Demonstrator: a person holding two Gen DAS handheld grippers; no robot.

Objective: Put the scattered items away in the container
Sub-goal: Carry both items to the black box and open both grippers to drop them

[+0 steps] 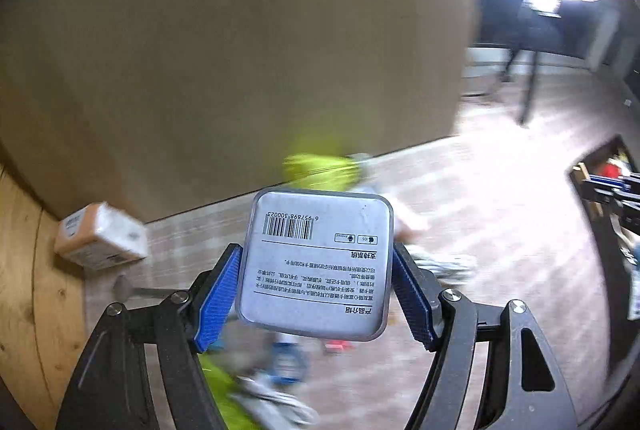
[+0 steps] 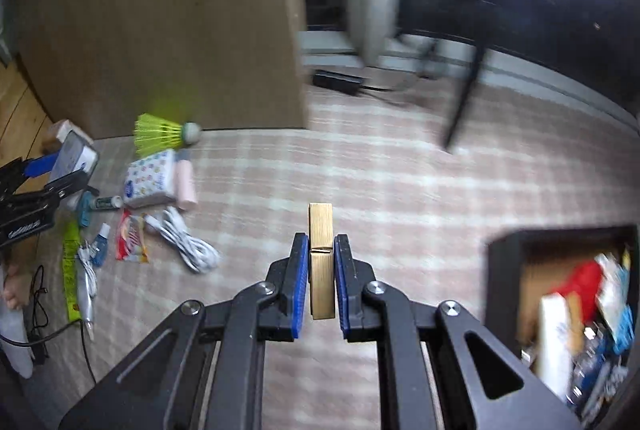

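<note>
A square grey tin point(image 1: 318, 264) with a barcode label sits clamped between the blue pads of the left gripper point(image 1: 316, 290), held above the checked cloth point(image 2: 400, 169). The right gripper point(image 2: 322, 282), tilted steeply downward, pinches a wooden clothespin point(image 2: 321, 258) between narrow jaws. The dark container point(image 2: 508, 270), already part filled, lies low to its right; a yellow shuttlecock point(image 2: 160, 137) and white cable point(image 2: 188, 242) remain scattered left.
</note>
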